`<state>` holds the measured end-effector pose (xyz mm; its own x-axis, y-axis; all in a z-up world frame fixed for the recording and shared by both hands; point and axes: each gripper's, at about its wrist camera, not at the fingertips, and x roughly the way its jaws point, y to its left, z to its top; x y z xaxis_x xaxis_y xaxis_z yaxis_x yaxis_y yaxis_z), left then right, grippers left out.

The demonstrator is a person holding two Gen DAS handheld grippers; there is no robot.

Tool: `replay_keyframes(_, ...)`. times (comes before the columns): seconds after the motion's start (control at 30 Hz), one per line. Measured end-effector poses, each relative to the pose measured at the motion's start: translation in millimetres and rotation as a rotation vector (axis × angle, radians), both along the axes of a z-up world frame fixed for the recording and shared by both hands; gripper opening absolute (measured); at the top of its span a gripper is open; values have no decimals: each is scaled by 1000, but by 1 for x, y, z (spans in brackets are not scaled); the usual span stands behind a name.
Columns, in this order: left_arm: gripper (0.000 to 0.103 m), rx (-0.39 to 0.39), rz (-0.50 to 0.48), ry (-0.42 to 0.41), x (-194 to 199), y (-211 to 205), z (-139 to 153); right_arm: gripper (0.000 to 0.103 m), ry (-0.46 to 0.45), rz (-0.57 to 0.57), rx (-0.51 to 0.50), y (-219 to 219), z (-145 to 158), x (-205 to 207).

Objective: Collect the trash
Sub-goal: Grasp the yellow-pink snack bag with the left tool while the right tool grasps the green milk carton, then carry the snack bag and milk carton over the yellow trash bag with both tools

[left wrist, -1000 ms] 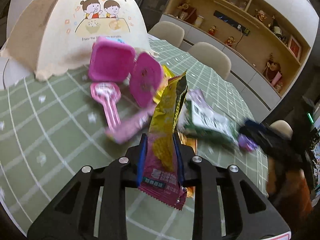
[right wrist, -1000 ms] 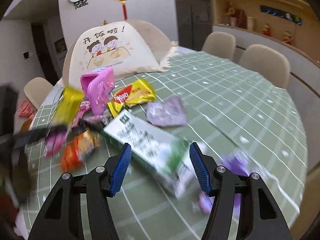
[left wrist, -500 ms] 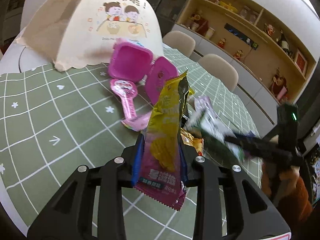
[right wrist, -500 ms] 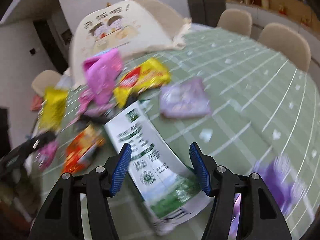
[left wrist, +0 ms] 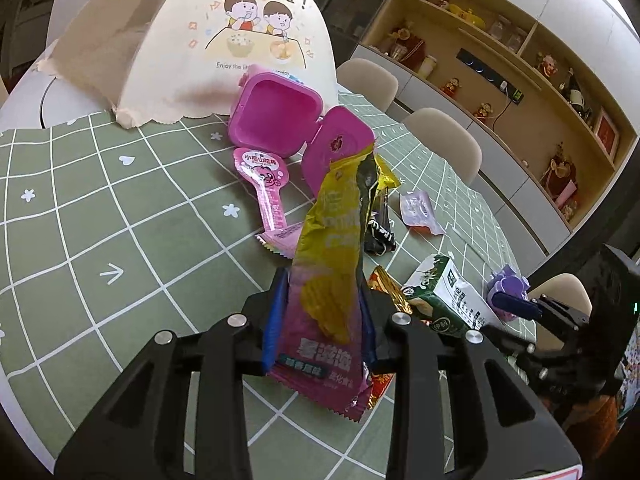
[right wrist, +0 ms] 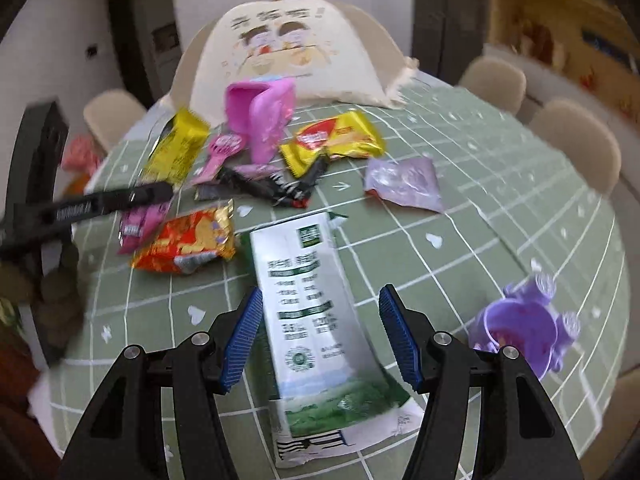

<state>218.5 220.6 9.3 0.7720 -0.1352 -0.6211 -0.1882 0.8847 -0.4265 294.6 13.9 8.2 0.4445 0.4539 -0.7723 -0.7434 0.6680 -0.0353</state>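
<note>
My left gripper [left wrist: 324,320] was clamped on the yellow-and-pink snack wrapper [left wrist: 332,264], which stood nearly upright between the pads, its pink end hanging toward the camera and its torn yellow end pointing up and away. My right gripper [right wrist: 320,336] was spread wide, its blue pads either side of the milk carton [right wrist: 316,316] without clearly touching it. The carton lay flat on the green checked tablecloth [right wrist: 500,208], long axis running straight away from me, its green-printed bottom nearest and its folded top pointing toward the far clutter. Just to the right sat a purple toy cup [right wrist: 520,332]. Left of the carton's far end lay a red-orange snack packet [right wrist: 188,240]. Beyond it were a black wrapper [right wrist: 272,184], a lilac pouch [right wrist: 404,180] and a yellow wafer packet [right wrist: 336,140]. Farther still stood the open pink box [left wrist: 276,120], with the cream food cover [left wrist: 224,48] behind it.
</note>
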Motion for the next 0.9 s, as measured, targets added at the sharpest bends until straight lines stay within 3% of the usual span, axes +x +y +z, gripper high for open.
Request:
replay_keyframes(0.07,30,-7,-4,6,1,0,-1,57,-55,13,-49,7,-5,-3)
replay_keyframes(0.2,30,-7,-12,10,2,-1,-2,57,-73,-9,-97,14,-11,4)
replay_keyframes(0.53,31,-12,-27,1,2,-1,-1,57,125,-120,-76,13,-25,47)
replay_keyframes(0.6,31,-8,-29,-1,2,-2,-1,52,149,-153,-39,6,-24,48)
replay_keyframes(0.77,30,28,-27,-20,-2,-9,6,51,62,-183,37,-15,7,25)
replay_keyframes(0.9,28,138,-38,-67,-10,-32,27,51,-13,-191,59,-36,35,4)
